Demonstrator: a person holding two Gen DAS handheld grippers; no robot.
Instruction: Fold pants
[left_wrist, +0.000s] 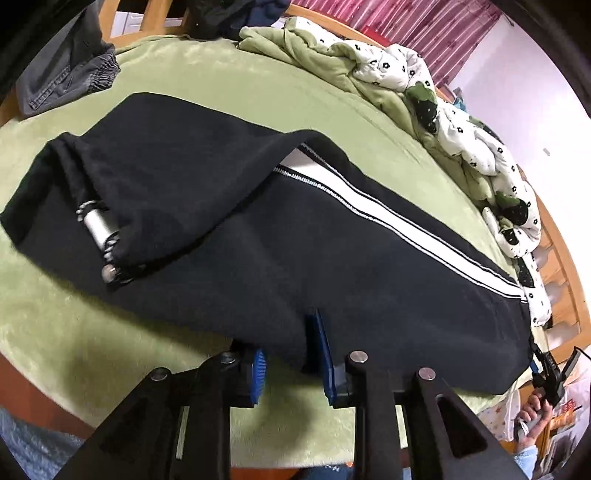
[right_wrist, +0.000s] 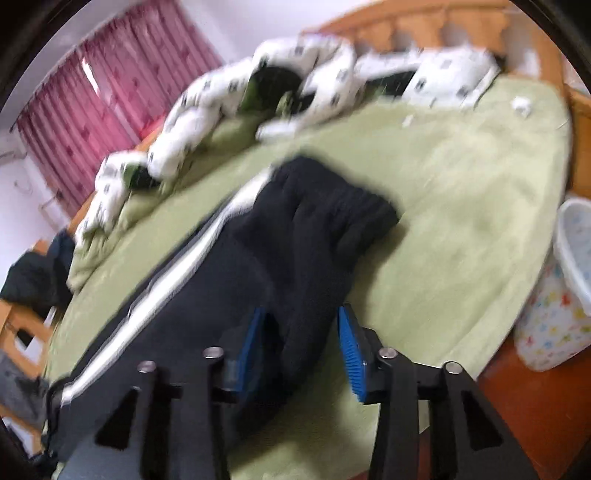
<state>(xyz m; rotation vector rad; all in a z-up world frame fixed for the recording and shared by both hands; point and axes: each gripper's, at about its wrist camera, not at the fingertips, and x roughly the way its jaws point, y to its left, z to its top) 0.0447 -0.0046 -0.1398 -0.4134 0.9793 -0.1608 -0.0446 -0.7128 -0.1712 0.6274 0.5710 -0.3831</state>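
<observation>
Black pants with a white side stripe lie lengthwise on the green bed cover; one end is folded back over the rest, with silver drawstring tips showing. My left gripper is open, its blue pads straddling the pants' near edge. In the blurred right wrist view the pants stretch away, and my right gripper is open with the dark cloth between its blue pads. The right gripper also shows in the left wrist view at the pants' far end.
A crumpled white and green patterned duvet lies along the far side of the bed. Grey jeans lie at the top left corner. A white basket stands beside the bed on the right. The wooden bed frame rims the mattress.
</observation>
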